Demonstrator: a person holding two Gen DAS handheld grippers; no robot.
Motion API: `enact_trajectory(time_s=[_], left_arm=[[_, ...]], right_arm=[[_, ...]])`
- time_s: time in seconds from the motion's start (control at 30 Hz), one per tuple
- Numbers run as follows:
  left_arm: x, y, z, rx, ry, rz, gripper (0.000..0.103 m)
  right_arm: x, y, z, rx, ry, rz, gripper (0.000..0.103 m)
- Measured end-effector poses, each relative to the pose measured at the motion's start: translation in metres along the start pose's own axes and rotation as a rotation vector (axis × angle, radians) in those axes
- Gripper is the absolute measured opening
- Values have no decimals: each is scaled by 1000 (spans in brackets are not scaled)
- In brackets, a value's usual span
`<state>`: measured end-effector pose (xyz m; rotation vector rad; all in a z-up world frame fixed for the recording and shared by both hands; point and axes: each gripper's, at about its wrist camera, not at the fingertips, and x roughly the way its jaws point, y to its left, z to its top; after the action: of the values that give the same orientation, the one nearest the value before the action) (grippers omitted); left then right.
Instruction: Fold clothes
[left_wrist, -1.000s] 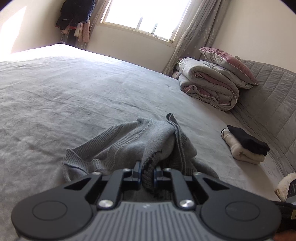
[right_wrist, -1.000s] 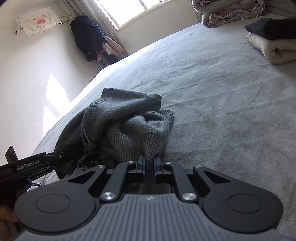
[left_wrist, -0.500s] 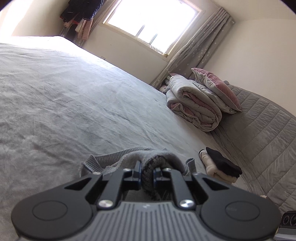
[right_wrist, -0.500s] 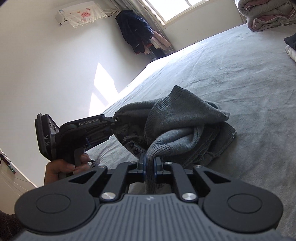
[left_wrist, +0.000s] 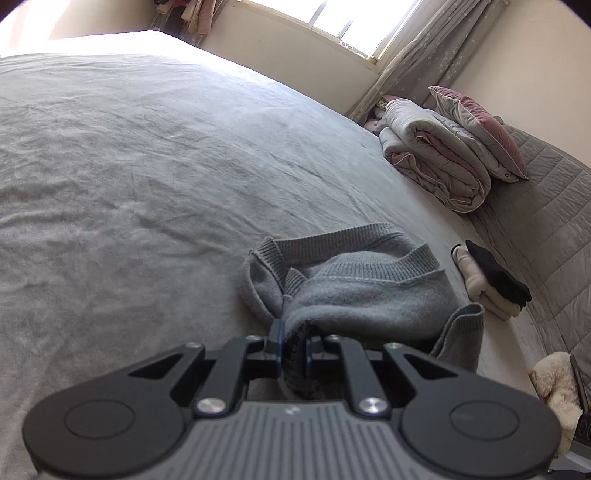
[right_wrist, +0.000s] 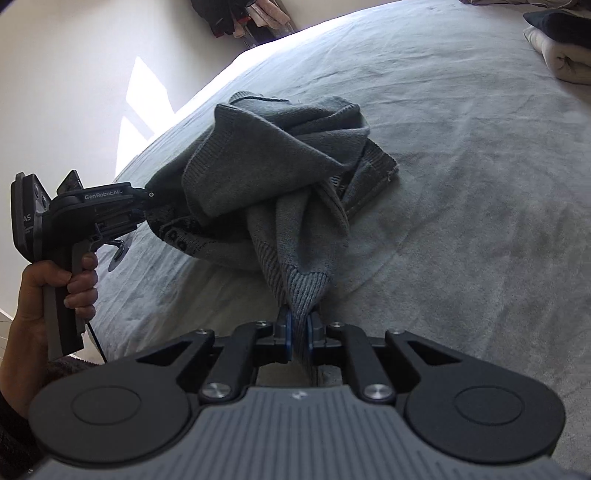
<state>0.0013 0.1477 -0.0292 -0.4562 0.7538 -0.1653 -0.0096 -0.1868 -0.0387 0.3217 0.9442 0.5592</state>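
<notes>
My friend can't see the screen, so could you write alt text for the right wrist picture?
Black tongs in the foreground pinch the ribbed edge of a crumpled grey knit sweater that trails onto a grey bed. At left, a hand holds second tongs gripping another part of it.

Rolled duvet (left_wrist: 436, 155) under pink pillow (left_wrist: 480, 125); plush toy (left_wrist: 557, 384) beside quilted headboard (left_wrist: 546, 206).

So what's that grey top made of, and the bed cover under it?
The grey top looks like a soft knit, probably wool or a blend: ribbed hems and visible stitch rows, matte and limp. The bed cover seems a brushed, velvety fabric: fine nap, soft creases, slight sheen. Exact fibres can't be told.
</notes>
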Motion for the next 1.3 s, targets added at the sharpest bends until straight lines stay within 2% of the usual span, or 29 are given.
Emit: enact_trajectory(time_s=[0.1,0.33,0.37,0.4,0.47,0.6,0.8,0.93,1.1,1.2,1.3], left_arm=[[1,9,-2,-15,25,0,10],[-9,9,-3,-39,2,-76,10],[-10,8,-2,-42,-3,-82,10],[-10,7,-1,-43,-7,-83,10],[-9,5,-1,-43,-8,-81,11],[-4,1,0,-30,2,-85,11],[2,0,1,-23,20,-95,13],[-1,10,6,-69,1,-94,27],[-5,16,10,-100,-27,-90,36],[-7,16,12,-103,-24,-104,39],[-8,13,13,-83,-13,-150,47]], right_arm=[[-5,-4,-2,2,-17,2,18],[-14,-3,8,12,-70,22,20],[-15,-2,10,14,-84,23,28],[-15,-2,13,17,-97,24,43],[-16,1,18,22,-126,31,52],[-13,3,28,52,-163,55,52],[12,-2,36,190,-117,109,52],[19,-7,34,267,-105,147,50],[25,-14,29,364,-97,201,34],[28,-18,27,422,-93,233,34],[31,-24,24,483,-84,269,36]])
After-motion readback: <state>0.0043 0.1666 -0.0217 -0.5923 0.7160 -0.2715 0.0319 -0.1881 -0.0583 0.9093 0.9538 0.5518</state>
